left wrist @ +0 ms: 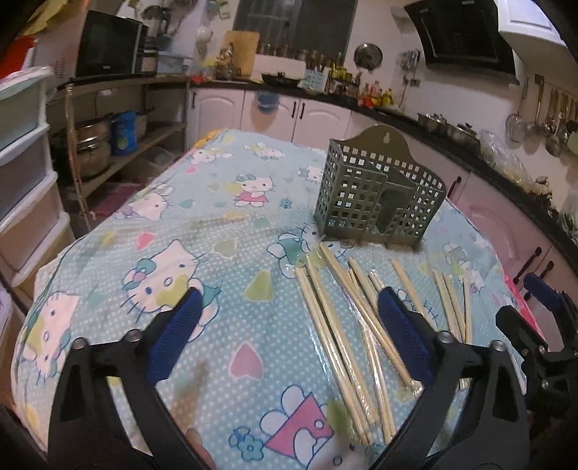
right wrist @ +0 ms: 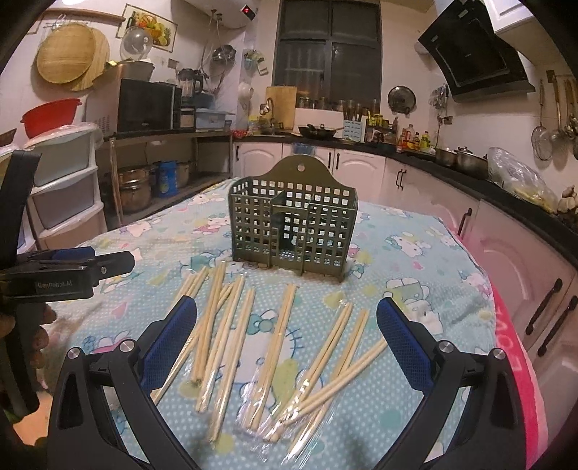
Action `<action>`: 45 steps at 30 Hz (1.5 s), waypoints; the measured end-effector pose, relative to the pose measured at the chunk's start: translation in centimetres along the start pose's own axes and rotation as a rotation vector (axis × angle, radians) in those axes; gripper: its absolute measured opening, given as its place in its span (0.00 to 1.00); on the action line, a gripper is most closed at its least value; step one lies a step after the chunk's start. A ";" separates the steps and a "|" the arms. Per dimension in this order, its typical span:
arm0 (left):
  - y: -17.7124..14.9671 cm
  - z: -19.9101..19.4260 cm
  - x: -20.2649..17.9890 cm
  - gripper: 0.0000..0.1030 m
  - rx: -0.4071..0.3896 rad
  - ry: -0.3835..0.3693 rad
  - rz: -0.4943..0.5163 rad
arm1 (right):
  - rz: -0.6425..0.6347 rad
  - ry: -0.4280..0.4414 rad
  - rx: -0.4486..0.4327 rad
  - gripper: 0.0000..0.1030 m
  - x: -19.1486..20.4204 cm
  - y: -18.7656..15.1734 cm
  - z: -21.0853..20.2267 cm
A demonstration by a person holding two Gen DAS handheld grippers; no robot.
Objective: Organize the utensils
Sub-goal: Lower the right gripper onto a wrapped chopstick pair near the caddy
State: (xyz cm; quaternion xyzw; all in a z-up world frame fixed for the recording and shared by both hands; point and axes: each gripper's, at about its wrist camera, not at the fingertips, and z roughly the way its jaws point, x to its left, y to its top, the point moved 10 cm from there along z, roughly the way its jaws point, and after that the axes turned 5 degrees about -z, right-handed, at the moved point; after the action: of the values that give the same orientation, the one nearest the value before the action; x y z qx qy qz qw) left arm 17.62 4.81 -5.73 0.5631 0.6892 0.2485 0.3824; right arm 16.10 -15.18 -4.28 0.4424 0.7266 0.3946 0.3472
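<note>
Left wrist view: left gripper (left wrist: pixel 289 311) jaws wide, nothing between them; chopsticks (left wrist: pixel 339 325) lie on the tablecloth (left wrist: pixel 144 217) toward its right finger, green holder (left wrist: pixel 375 202) beyond them.

Right wrist view: right gripper (right wrist: pixel 287 318) jaws wide, empty; chopsticks (right wrist: pixel 281 343) scattered between and ahead of fingers, holder (right wrist: pixel 292 227) upright behind.

A lived-in home kitchen: white cabinets (right wrist: pixel 365 159) run under a dark countertop (right wrist: pixel 466 180) crowded with pots (right wrist: pixel 466 159) and sauce bottles (right wrist: pixel 412 139). An angled range hood (right wrist: pixel 477 54) hangs at right above ladles and strainers (right wrist: pixel 556 123) on a wall rail. At left, a microwave (right wrist: pixel 144 105) sits on a metal rack (right wrist: pixel 169 162); a wall water heater (right wrist: pixel 224 11) and woven trays (right wrist: pixel 68 54) hang above. A cartoon-cat cloth covers the table (right wrist: pixel 415 253).
</note>
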 end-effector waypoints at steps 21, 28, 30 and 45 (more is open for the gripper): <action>-1.2 8.7 -0.5 0.18 0.309 -0.028 0.014 | 0.038 0.034 0.155 0.91 -2.8 0.2 7.3; -1.3 10.4 -0.6 0.10 0.342 -0.020 0.016 | 0.046 0.041 0.274 0.74 -3.2 -0.9 10.9; -1.3 10.9 -0.7 0.08 0.351 -0.024 0.015 | 0.043 0.039 0.304 0.69 -3.2 -1.1 11.8; -0.9 13.2 -1.2 0.09 0.387 -0.009 0.019 | 0.025 0.103 0.471 0.47 -1.4 -3.2 17.0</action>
State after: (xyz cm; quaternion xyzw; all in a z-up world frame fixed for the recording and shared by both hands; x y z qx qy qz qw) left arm 27.80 2.30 -13.83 0.6339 0.7169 0.1123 0.2677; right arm 29.97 -12.86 -14.47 0.4992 0.8099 0.2407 0.1922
